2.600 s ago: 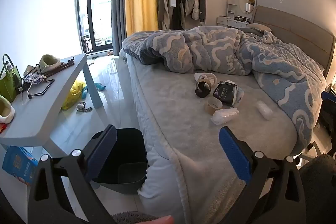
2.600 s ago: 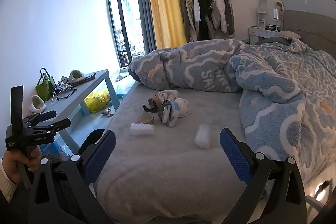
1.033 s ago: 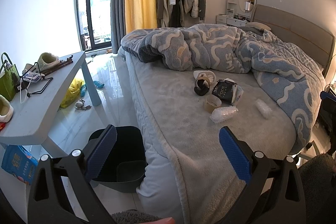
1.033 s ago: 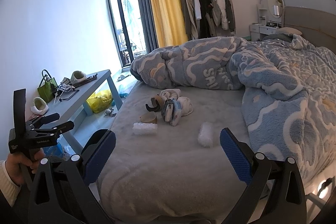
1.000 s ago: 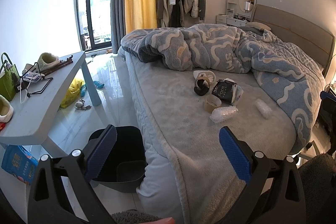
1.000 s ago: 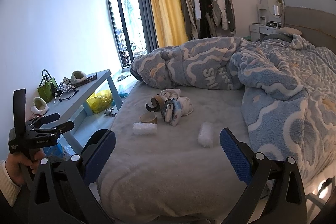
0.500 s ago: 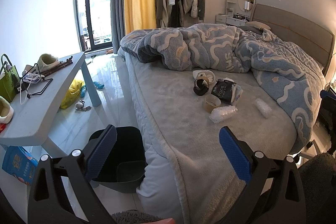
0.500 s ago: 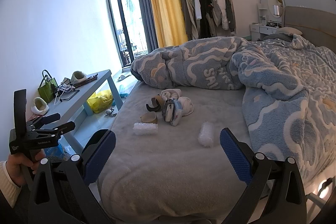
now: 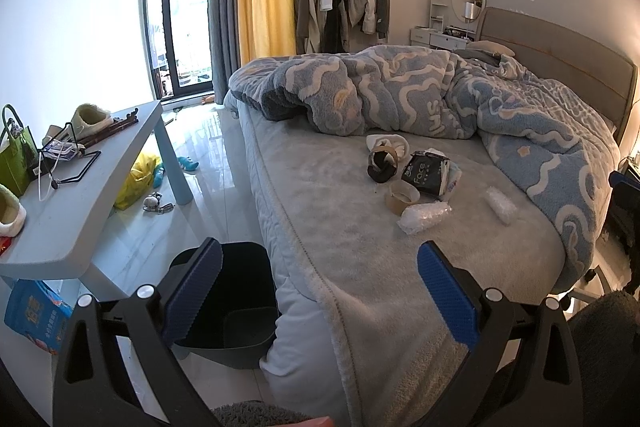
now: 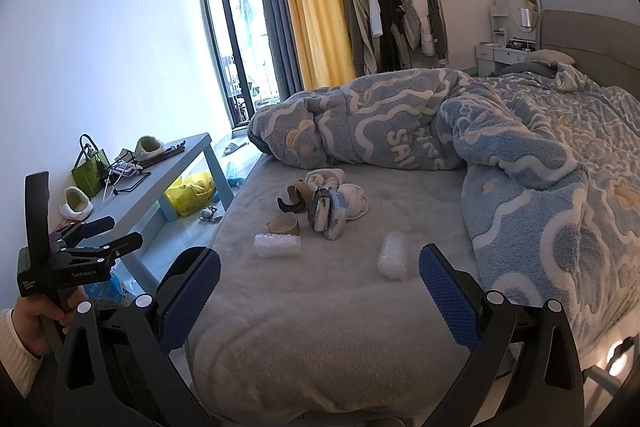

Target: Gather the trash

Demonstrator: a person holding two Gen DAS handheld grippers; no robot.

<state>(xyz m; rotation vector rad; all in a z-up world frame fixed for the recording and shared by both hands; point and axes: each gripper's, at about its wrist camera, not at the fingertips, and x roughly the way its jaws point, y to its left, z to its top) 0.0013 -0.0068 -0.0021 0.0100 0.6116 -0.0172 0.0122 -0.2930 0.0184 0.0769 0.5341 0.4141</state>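
1. The left gripper (image 9: 318, 291) is held above the near corner of the bed; its two blue-padded fingers (image 9: 192, 291) are spread wide apart, holding and touching nothing.
2. The right gripper (image 10: 318, 293) hangs over the near end of the same bed with its blue-padded fingers (image 10: 448, 291) equally wide apart, empty and clear of the bedding.
3. In the right wrist view the left gripper shows at the lower left edge, gripped by the person's left hand (image 10: 38, 319).
4. A black plastic trash bin (image 9: 236, 311) stands on the glossy floor, right against the side of the grey fleece-covered bed (image 9: 332, 219) and partly behind the left finger.
5. Nearest on the bed lie two clear bubble-wrap rolls: one (image 10: 277, 245) left of centre, the other (image 10: 393, 255) to its right, well apart.
6. Just beyond the left roll sits a brown cardboard tape core (image 10: 283, 223).
7. Behind it lies a cluster: a black tissue pack printed "Face" (image 9: 425, 174), a dark ring-shaped piece (image 9: 381, 163) and white balled fabric (image 10: 325, 178), touching one another.
8. A rumpled blue-and-white patterned blanket (image 10: 400, 123) covers the far and right part of the bed.
9. To the left stands a pale blue tabletop (image 9: 80, 195) bearing a green bag (image 9: 16, 155) and fuzzy slippers (image 9: 91, 115).
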